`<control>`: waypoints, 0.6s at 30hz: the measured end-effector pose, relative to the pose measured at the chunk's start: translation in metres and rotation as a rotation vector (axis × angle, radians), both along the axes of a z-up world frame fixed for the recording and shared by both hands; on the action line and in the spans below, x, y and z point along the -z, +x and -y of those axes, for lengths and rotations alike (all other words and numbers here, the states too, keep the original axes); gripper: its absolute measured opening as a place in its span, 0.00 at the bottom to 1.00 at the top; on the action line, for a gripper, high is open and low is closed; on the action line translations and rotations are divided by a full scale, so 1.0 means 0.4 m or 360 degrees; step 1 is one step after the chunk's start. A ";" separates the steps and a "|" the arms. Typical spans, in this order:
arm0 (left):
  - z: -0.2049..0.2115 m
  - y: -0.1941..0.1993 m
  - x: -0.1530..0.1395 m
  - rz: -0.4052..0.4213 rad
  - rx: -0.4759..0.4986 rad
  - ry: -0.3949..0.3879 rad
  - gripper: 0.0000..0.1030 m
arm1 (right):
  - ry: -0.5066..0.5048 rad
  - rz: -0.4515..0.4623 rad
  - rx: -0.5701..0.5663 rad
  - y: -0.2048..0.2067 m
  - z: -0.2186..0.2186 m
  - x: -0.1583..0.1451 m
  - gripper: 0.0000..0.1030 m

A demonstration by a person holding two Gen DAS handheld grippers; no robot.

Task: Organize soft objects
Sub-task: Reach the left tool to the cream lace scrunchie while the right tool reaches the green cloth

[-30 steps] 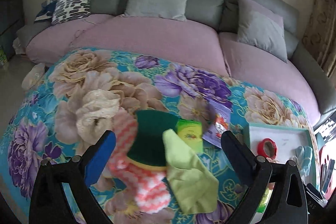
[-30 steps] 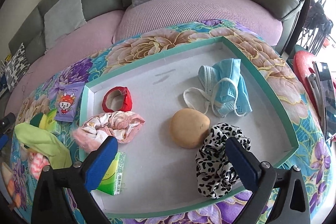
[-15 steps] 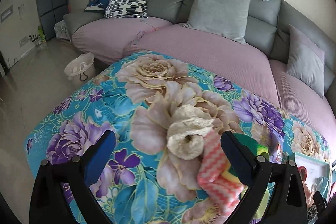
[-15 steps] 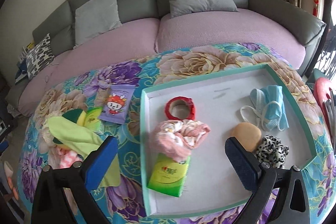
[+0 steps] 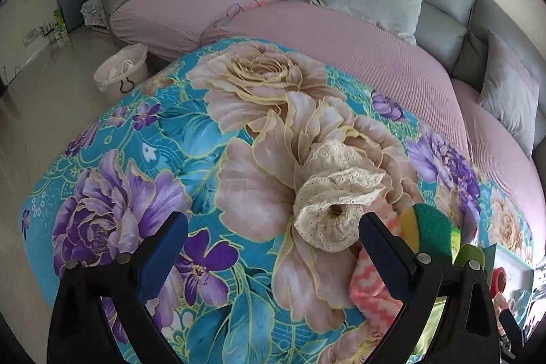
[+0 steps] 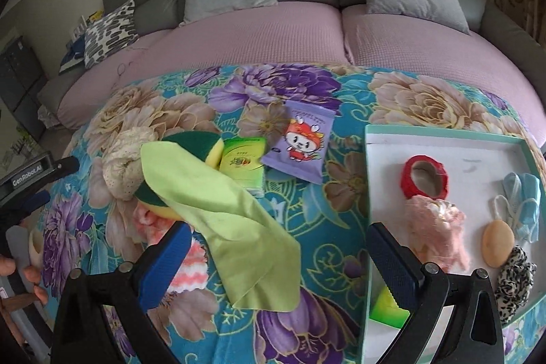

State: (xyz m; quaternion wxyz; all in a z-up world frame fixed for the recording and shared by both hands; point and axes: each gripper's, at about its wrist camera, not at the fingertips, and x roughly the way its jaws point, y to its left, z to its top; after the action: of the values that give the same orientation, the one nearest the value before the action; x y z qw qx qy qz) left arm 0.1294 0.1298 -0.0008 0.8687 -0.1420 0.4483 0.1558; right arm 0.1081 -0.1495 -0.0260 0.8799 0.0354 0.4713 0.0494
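Soft things still lie loose on the left half of the flowered surface point(image 6: 307, 261), while the tray point(image 6: 443, 142) at the right already holds several. Farthest left is a cream lace piece point(image 5: 336, 200), rumpled into a roll; the left gripper point(image 5: 273, 231) hangs just near of it, jaws spread wide and empty, with the roll nearer its right jaw than its middle. Just right of the lace a pink cloth point(image 6: 191, 258) lies under a sponge point(image 6: 201, 145), and a green cloth point(image 6: 221, 214) is draped over both. Right of that heap sit a green packet point(image 6: 244, 159) and a purple packet point(image 6: 300, 145). The right gripper point(image 6: 278, 248) hovers over the green cloth's near end, jaws likewise spread and holding nothing. In the tray are a red ring point(image 6: 425, 178), a pink scrunchie point(image 6: 438, 227), a mask point(image 6: 522, 203), a tan puff point(image 6: 498, 243) and a spotted scrunchie point(image 6: 515, 282). The risk, as I judge it, is the stacking: pinching the green cloth at one end may drag the sponge along or topple it, and a bite on the lace taken off-centre may catch only a frill, so the roll unravels and slips out on the way to the tray.
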 end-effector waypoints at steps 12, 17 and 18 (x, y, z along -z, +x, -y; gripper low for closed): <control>0.047 0.113 0.128 -0.0214 0.0147 0.0040 0.97 | -0.0058 -0.0209 -0.0156 0.066 -0.083 0.147 0.99; 0.069 0.139 0.168 -0.0259 0.0176 0.0083 0.97 | -0.0117 -0.0207 -0.0179 0.074 -0.096 0.164 0.98; 0.071 0.143 0.173 -0.0261 0.0176 0.0087 0.96 | -0.0127 -0.0201 -0.0174 0.074 -0.094 0.164 0.98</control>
State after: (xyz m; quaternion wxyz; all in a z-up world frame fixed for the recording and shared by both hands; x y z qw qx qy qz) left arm 0.1867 0.1014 -0.0701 0.8400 -0.0802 0.5205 0.1307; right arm 0.1378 -0.1118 -0.0918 0.8450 -0.0224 0.5288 0.0762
